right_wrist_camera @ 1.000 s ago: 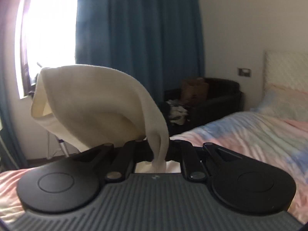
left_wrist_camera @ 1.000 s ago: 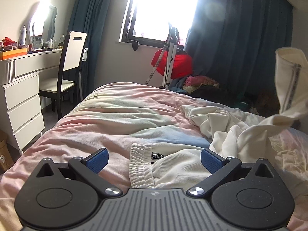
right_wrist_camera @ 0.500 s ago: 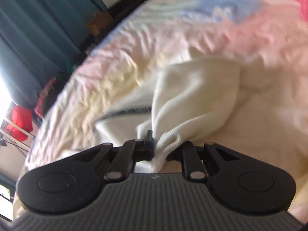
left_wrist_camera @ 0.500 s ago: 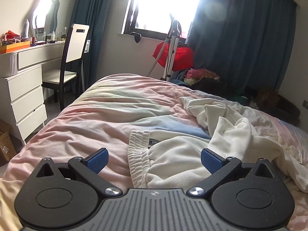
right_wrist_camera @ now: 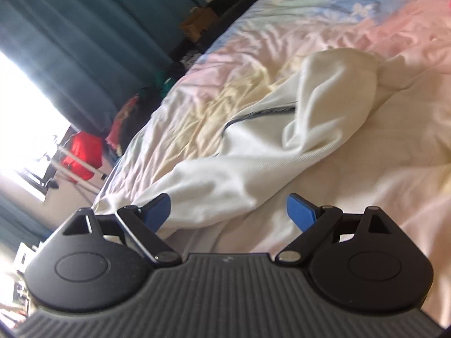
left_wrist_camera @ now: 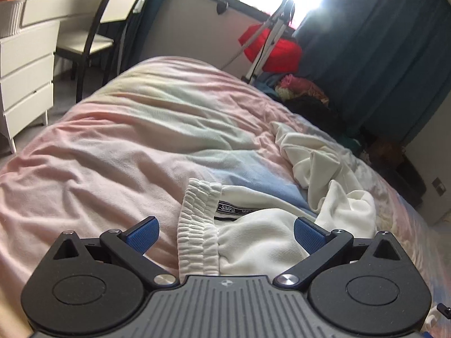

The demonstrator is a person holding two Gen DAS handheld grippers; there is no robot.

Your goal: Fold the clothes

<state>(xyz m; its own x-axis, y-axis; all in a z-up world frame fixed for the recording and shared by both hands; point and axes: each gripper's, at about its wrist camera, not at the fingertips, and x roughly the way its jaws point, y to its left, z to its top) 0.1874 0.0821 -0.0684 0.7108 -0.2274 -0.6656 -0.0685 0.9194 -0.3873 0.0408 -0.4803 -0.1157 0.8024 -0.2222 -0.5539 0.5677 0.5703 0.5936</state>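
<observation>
Cream-white sweatpants (left_wrist_camera: 253, 242) lie crumpled on the pastel bedspread (left_wrist_camera: 126, 146). Their elastic waistband (left_wrist_camera: 198, 225) sits between the blue pads of my left gripper (left_wrist_camera: 225, 232), which is open and hovers just above it. A leg of the pants bunches up to the right (left_wrist_camera: 324, 174). In the right wrist view the pant leg (right_wrist_camera: 267, 152) lies across the bed, with a dark side stripe (right_wrist_camera: 262, 114). My right gripper (right_wrist_camera: 229, 211) is open and empty, just over the leg's near end.
A white dresser (left_wrist_camera: 25, 64) and a chair (left_wrist_camera: 107, 28) stand left of the bed. A red bag on a stand (left_wrist_camera: 270, 48), a clothes pile (left_wrist_camera: 304, 90) and dark blue curtains (left_wrist_camera: 380, 50) are beyond the bed's far end.
My right gripper swung the pant leg down from the air onto the bed, then opened and let it go. My left gripper stayed open and tilted down towards the waistband.
</observation>
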